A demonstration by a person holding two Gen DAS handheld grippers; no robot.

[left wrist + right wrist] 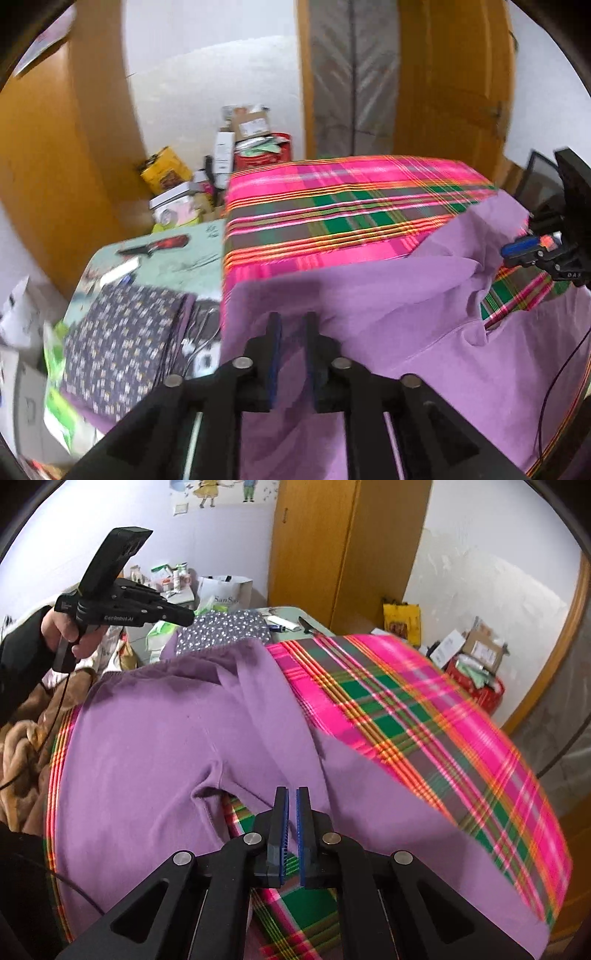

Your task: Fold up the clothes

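Note:
A purple garment (406,295) (166,738) lies spread and partly folded over on a bright pink and green plaid cloth (332,206) (424,720). My left gripper (291,317) hovers over its left edge, jaws parted, nothing between them. The right wrist view shows that gripper (190,616) held up in the air by a hand (62,631), clear of the fabric. My right gripper (291,792) (508,251) sits just above the garment near a fold, its blue pads (303,823) a narrow gap apart with no cloth between them.
A folded dark dotted garment (122,339) (221,631) rests on a pale green table (199,258) beside a knife (159,245). Boxes and tins (251,125) crowd the floor corner. A wooden wardrobe (332,554) stands behind; a brown blanket (29,738) lies at left.

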